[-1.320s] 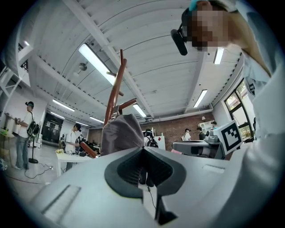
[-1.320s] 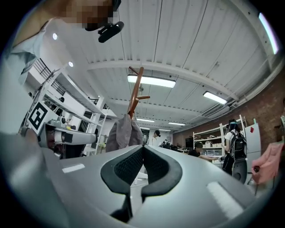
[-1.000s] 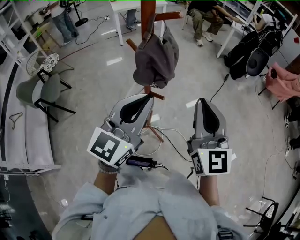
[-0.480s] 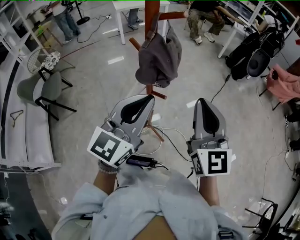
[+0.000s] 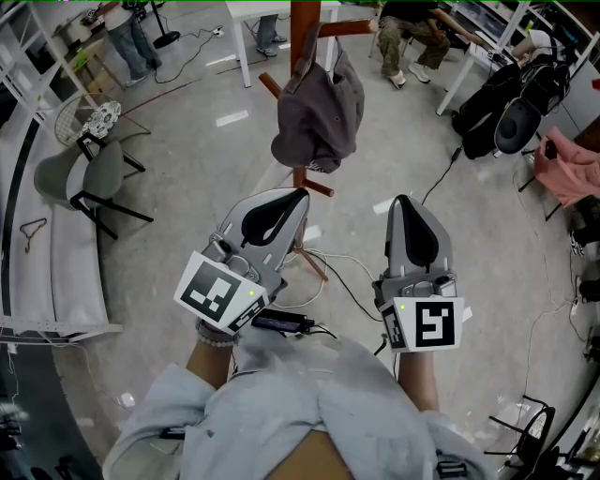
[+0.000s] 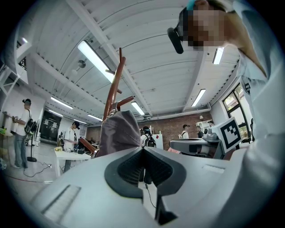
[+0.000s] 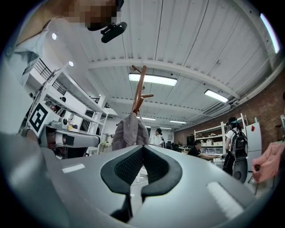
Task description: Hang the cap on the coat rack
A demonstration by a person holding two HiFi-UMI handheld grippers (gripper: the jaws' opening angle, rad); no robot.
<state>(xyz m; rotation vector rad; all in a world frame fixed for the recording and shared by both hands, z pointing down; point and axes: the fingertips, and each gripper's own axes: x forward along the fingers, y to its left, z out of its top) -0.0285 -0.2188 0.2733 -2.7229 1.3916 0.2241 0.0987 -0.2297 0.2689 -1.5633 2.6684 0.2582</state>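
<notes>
Hanging on the wooden coat rack, the grey cap droops downward.

The person wears a pale blue-grey shirt with loose sleeves, and a bead bracelet at the left wrist. The left gripper and right gripper look alike. Each has a smooth light-grey shell tapering to a rounded tip, with black ribbed pads set in a dark oval opening. Each carries a white cube printed with black square markers, with a small green light glowing beside it. A black camera sits on the head.
</notes>
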